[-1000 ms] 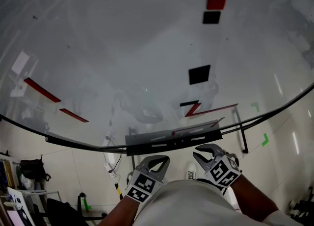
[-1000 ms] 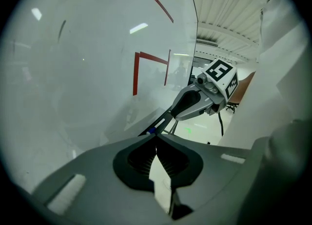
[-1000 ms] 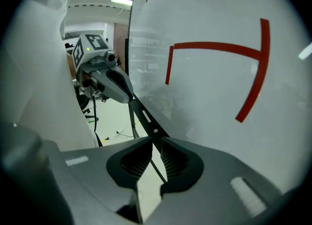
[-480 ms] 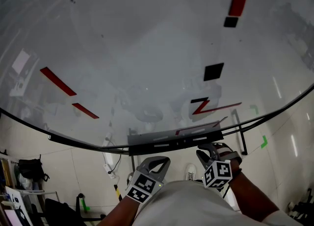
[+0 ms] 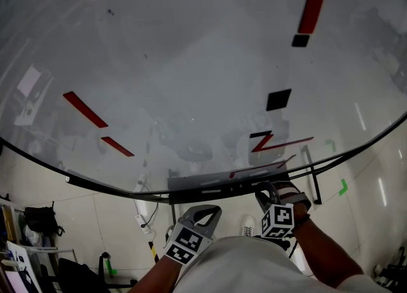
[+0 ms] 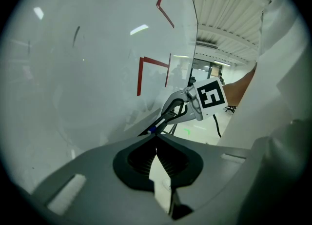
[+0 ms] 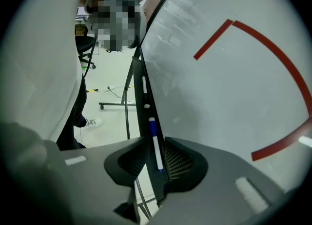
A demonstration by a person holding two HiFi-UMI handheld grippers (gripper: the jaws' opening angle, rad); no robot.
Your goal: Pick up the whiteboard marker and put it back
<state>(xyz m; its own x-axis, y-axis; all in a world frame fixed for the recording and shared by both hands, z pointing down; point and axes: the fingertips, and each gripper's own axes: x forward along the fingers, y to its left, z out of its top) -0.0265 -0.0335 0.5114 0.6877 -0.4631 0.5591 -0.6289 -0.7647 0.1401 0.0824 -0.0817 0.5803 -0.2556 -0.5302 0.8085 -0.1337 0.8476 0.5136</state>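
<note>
The whiteboard marker (image 7: 156, 149), white with a blue cap, lies along the dark tray (image 7: 142, 75) at the whiteboard's lower edge. My right gripper (image 7: 156, 140) points down at the tray and straddles the marker. Its jaws have just been opening, and a gap shows on each side of the marker. In the left gripper view the marker's blue end (image 6: 152, 130) pokes out below the right gripper (image 6: 171, 113). My left gripper (image 6: 156, 135) hangs a little back from the tray, shut with nothing in it. The head view shows the left gripper (image 5: 203, 211) and the right gripper (image 5: 272, 191) just below the tray (image 5: 210, 185).
The whiteboard (image 5: 191, 63) carries red strokes (image 5: 84, 109) and black squares (image 5: 278, 100). A second white marker (image 7: 145, 86) lies farther along the tray. Below are the stand's legs (image 7: 127, 107), a cable on the floor (image 5: 141, 212) and a black bag (image 5: 41, 218) at the left.
My right gripper has sunk toward the tray and rolled, so its marker cube now faces the head camera. Its jaws stand wider. The left gripper has stayed put.
</note>
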